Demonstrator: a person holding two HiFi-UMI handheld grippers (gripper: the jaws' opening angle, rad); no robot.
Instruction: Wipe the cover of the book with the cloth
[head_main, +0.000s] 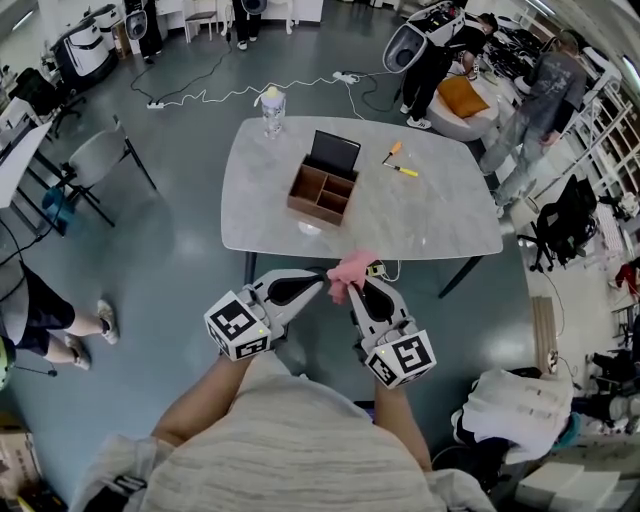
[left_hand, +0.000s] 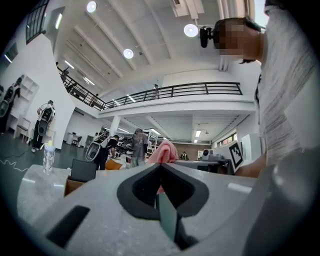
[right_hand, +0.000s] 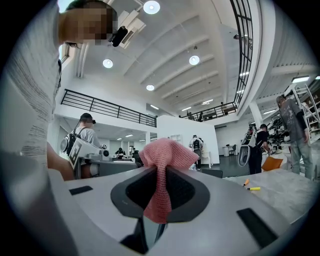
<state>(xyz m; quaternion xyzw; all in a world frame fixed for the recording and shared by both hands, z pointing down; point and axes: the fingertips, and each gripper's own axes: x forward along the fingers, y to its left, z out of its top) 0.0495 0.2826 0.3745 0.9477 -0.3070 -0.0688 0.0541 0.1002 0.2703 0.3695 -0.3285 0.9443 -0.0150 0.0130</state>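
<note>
as right gripper (head_main: 360, 290) clamps, cloth (right_hand: 165, 155) hangs.

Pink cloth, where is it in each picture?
Head view: the pink cloth is in the middle, just below the grey table's near edge.
Left gripper view: in the middle, poking up past the left gripper's shut jaws.
Right gripper view: in the middle, pinched in the right gripper's jaws and hanging down.
Shared landmark: the grey table, beyond the cloth in all three.
</note>
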